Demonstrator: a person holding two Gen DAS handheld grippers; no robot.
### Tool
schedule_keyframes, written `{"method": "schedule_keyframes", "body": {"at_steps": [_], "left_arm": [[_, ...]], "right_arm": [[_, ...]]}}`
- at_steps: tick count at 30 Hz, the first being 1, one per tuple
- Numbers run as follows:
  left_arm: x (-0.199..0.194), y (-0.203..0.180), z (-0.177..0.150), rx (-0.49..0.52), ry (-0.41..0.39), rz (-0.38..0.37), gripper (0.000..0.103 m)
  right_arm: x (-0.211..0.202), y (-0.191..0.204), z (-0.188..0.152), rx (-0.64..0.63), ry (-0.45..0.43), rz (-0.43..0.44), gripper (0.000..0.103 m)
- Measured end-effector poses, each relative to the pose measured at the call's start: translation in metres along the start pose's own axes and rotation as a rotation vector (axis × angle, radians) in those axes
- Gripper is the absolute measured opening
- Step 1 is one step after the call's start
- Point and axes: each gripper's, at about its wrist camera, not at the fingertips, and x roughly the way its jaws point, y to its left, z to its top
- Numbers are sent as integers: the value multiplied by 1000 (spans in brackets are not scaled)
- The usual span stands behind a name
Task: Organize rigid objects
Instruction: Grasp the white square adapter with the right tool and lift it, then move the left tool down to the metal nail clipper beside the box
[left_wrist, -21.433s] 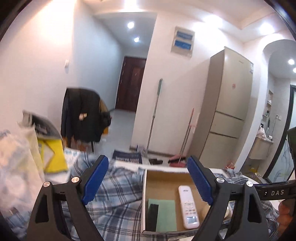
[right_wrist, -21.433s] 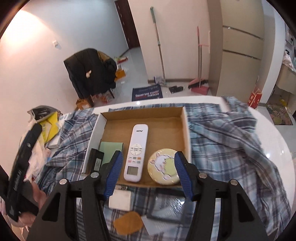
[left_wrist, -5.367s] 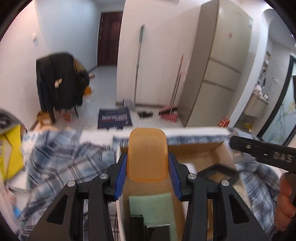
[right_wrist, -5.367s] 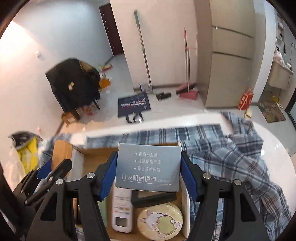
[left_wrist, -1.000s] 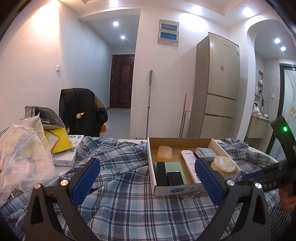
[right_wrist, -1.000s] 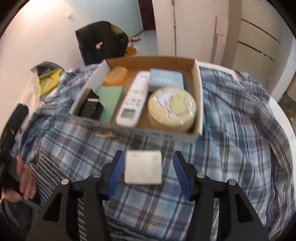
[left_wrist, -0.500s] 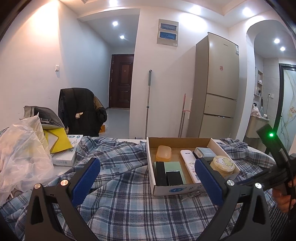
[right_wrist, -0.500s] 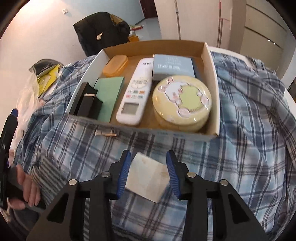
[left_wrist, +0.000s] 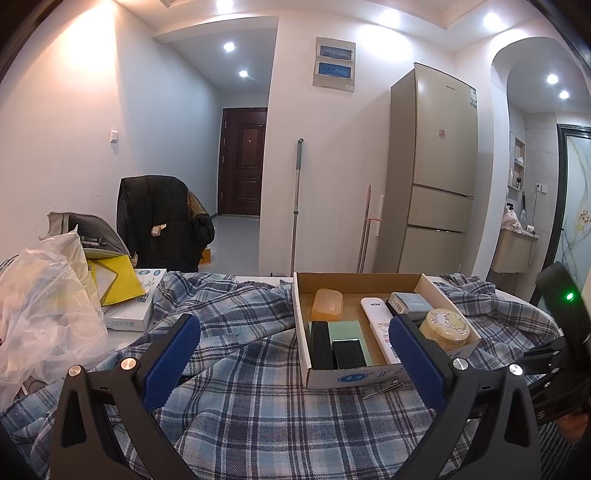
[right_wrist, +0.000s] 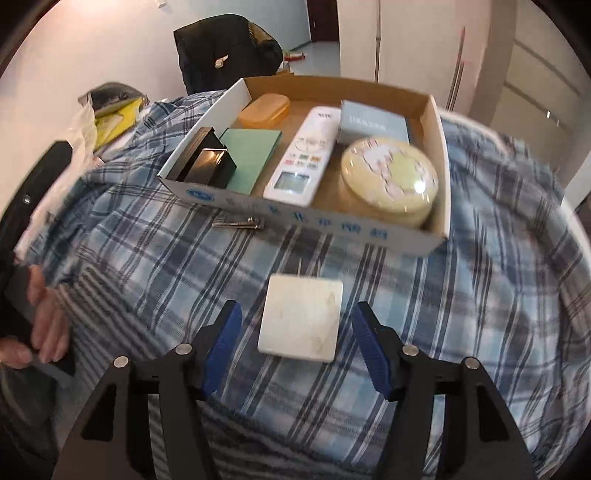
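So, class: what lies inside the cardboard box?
Inside the cardboard box: orange case, green card, black boxes, white remote, blue box, round tin. Anything beneath them is hidden.

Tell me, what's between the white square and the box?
Mostly bare plaid cloth. The right wrist view shows it between the white square and the box; a small metal piece lies off to the left by the box.

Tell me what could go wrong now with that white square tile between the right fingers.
The white tile lies flat on the loose plaid cloth, clear of both pads; the right gripper has just been opening, so a regrip may pinch fabric or slip. The cardboard box looks nearly full.
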Motion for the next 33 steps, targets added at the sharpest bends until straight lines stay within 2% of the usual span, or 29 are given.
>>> {"method": "schedule_keyframes", "body": {"at_steps": [2,3,5,8,9,11,12,14,17,19,20,23,25,33], "left_arm": [[0,0,0,0,1,0,103],[0,0,0,0,1,0,103],[0,0,0,0,1,0,103],[4,-1,-1,8,30,10,103],[7,-2,-1,17,54,-5,103],[14,-7,-2,47,121,-79,102],[19,-12,-2,76,164,-117,99],[28,-22,-7,133,241,-173,79],[47,-36,-15,186,370,-251,67],[61,-46,-23,213,473,-349,58],[65,-51,-26,235,507,-383,58],[76,-68,-33,335,557,-357,58],[80,-74,-34,357,571,-370,58],[99,-84,-38,353,653,-404,58]], "right_arm": [[9,1,1,7,25,-22,60],[13,0,0,14,34,-12,50],[16,-2,-3,21,33,-19,44],[12,-6,-9,23,24,-31,44],[11,-8,-11,27,24,-28,44],[7,-18,-16,41,22,-31,44],[5,-22,-18,49,16,-39,44],[3,-34,-21,69,3,-56,44],[2,-53,-25,103,-27,-71,44],[1,-59,-26,117,-45,-59,44],[0,-63,-27,130,-53,-38,44],[-2,-69,-29,148,-64,4,45],[-4,-71,-32,138,-66,10,45],[-4,-69,-34,132,-72,38,45]]}}
